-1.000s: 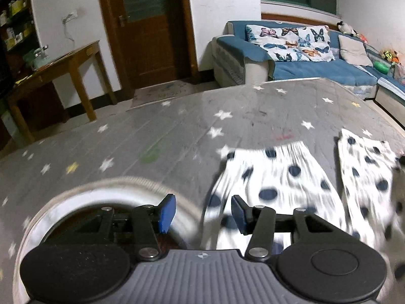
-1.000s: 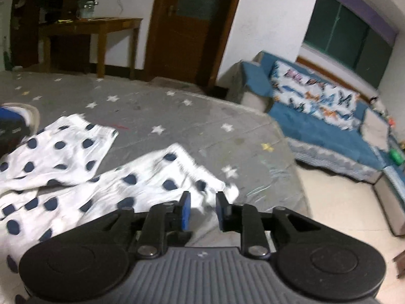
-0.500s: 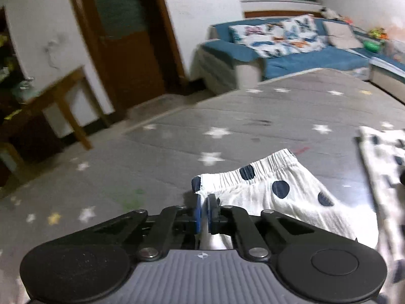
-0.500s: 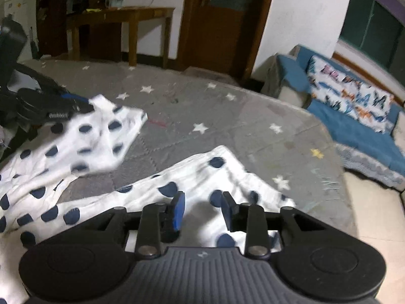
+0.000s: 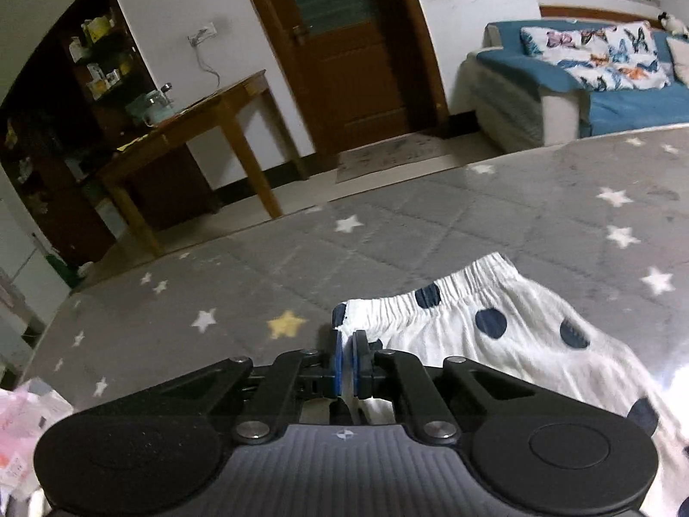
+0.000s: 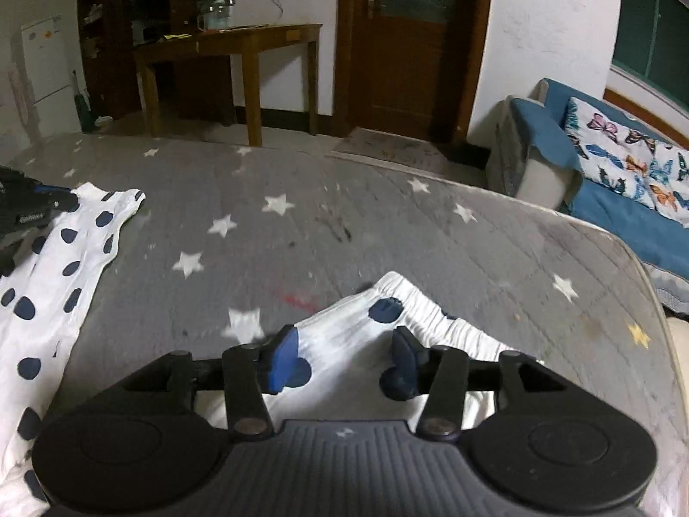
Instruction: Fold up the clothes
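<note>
1. Polka-dot trousers (image 5: 495,336), left wrist view: white with navy dots, lying on the grey star-print mat (image 5: 430,224). The left gripper (image 5: 344,359) has its pads pinched on the elastic waistband corner; the garment runs off to the right of the tool.
2. Right wrist view: the right gripper (image 6: 340,357) is spread wide, holding nothing, directly over the other elastic edge, cloth between the pads. The garment's long axis runs leftward across the mat towards the left gripper. Its small label is unreadable.
</note>
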The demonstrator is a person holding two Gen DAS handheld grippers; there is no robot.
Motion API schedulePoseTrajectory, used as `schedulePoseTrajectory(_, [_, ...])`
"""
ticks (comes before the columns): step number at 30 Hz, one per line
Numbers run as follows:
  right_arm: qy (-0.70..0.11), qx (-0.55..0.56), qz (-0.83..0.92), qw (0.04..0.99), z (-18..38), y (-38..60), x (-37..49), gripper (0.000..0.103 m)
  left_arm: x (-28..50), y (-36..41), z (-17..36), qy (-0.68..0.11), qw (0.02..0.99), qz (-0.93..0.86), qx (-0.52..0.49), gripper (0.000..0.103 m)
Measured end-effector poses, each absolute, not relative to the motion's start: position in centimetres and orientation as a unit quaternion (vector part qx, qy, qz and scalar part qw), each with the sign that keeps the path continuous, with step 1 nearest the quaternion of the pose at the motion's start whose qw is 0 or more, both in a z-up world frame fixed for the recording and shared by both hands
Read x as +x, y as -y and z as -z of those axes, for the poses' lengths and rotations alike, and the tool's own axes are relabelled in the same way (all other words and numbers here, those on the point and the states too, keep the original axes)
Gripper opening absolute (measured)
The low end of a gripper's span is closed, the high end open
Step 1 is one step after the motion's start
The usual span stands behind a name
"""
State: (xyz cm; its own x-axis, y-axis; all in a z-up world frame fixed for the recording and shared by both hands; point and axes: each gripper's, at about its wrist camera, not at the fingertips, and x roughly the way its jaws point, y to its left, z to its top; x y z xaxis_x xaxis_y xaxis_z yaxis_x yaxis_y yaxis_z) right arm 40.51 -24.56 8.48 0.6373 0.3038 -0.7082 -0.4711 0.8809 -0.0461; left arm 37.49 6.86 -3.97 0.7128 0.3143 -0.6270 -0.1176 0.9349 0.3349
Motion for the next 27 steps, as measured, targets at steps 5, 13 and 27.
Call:
schedulePoseTrajectory(5, [-0.369, -0.125, -0.201, 0.899, -9.7, 27.0, 39.1, 0.047, 36.1, -7.5, 2.6, -0.355, 0.92, -0.112, 0.122, 0.02])
schedulePoseTrajectory(13, [-0.386, -0.091, -0.15, 0.906, -9.3, 31.7, 38.4, 0.039, 30.4, -5.8, 1.4, -0.365, 0.924, -0.027, 0.11, 0.022])
schedulePoseTrajectory(27, [-0.347, -0.172, -0.058, 0.92, -6.9, 29.1, 42.2, 0.009, 19.9, -1.9, 2.9, -0.393, 0.908, 0.102, 0.102, 0.023])
